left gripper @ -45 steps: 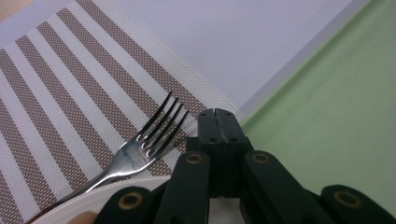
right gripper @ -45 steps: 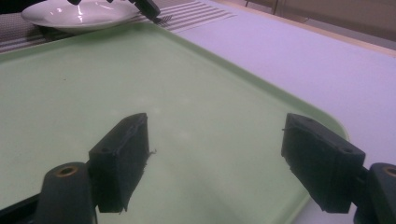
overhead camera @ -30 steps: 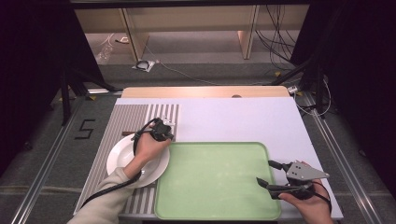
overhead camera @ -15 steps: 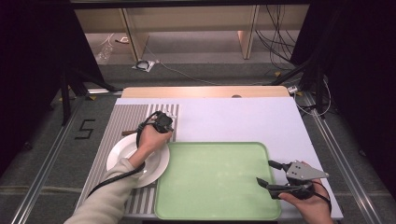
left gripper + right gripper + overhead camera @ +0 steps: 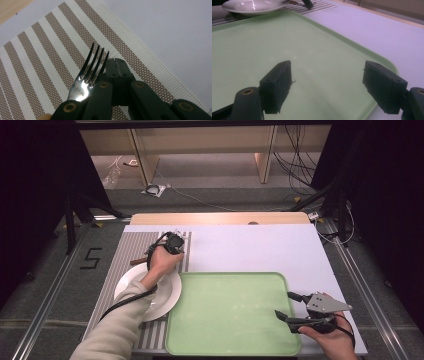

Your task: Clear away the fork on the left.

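Note:
My left gripper [image 5: 174,241] hovers over the far part of the striped placemat [image 5: 127,255], beyond the white plate [image 5: 167,295]. Its jaws are shut on a metal fork [image 5: 87,72], whose tines stick out beside the closed tips [image 5: 117,61]. The fork's brown handle [image 5: 137,261] pokes out to the left of the hand. My right gripper [image 5: 284,304] stands open over the near right corner of the green tray [image 5: 230,310], with nothing between its jaws [image 5: 327,75].
The empty green tray [image 5: 312,45] lies on a pale lilac table cover [image 5: 250,250]. The plate [image 5: 254,6] rests on the placemat beside the tray's left edge. A wooden strip [image 5: 220,218] runs along the table's far edge; cables lie on the floor beyond.
My left hand has moved away from the plate toward the far end of the placemat, carrying the fork. The right gripper has stayed put.

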The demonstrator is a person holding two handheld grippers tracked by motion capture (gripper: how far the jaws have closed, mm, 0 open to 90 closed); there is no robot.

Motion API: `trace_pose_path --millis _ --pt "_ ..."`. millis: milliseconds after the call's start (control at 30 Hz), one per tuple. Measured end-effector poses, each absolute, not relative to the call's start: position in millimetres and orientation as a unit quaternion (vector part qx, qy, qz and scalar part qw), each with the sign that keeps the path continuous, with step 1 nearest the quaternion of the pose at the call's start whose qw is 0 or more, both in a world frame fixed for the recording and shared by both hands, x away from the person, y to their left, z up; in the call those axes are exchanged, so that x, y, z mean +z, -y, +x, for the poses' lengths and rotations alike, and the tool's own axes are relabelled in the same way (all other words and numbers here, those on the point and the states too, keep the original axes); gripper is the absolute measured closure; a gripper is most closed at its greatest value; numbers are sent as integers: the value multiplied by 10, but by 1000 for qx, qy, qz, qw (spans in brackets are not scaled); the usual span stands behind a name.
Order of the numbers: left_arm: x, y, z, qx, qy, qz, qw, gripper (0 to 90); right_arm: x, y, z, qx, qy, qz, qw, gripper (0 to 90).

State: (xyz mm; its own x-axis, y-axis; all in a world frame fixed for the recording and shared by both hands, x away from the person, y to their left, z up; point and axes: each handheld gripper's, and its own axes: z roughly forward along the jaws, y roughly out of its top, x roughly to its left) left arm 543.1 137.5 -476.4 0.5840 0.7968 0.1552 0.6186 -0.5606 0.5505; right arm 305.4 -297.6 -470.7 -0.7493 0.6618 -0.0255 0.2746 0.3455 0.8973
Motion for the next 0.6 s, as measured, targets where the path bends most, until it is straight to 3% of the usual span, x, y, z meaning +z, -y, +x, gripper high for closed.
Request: trace_pose_path --millis 600 --pt "-4746 -1419 5616 203 -416 859 219 897 -4708 2978 3055 490 -796 294 197 243"
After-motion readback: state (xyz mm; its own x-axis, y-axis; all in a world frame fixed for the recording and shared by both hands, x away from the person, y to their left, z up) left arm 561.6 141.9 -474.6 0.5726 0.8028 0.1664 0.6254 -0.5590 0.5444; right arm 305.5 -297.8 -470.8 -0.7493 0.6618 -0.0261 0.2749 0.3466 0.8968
